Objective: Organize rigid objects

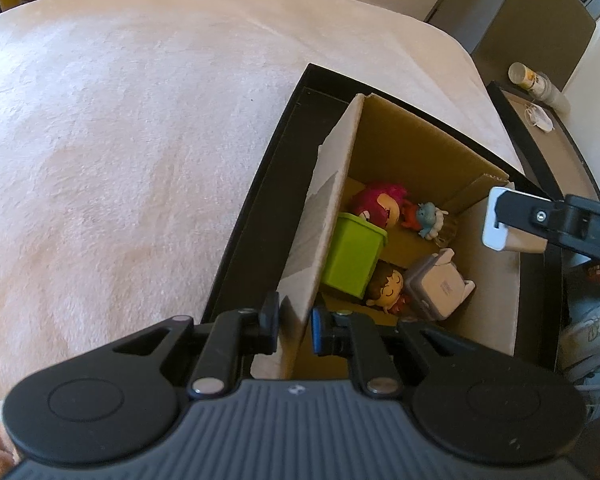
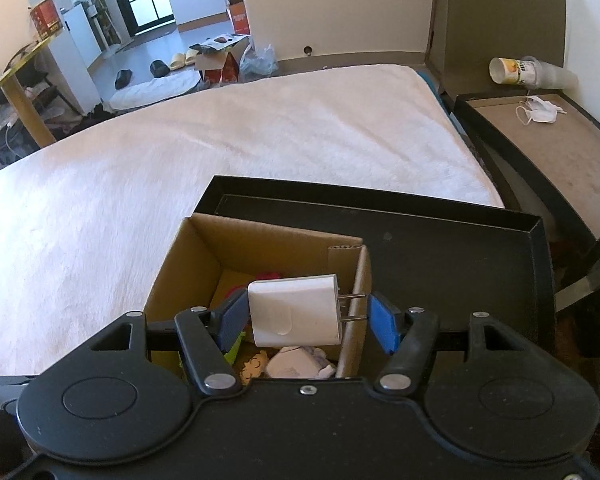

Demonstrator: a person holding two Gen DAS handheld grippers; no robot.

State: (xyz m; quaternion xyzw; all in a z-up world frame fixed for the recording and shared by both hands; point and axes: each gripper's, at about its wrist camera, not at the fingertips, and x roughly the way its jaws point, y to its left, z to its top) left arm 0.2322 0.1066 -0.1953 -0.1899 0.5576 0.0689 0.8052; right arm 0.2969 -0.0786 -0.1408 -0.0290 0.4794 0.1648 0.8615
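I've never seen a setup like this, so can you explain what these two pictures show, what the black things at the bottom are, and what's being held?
Each black shape is a hand-held two-finger gripper, filmed by its own camera looking along the fingers. In the left view, the left gripper pinches a wall of the cardboard box, which stands in a black tray on a pale blanket. The box holds a green bin and small figurines. In the right view, the right gripper holds a white charger plug above the box.

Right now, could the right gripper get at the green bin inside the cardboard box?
Probably not: the right gripper is shut on the white charger, so its jaws are full, though the green bin lies under the cardboard box's open top.
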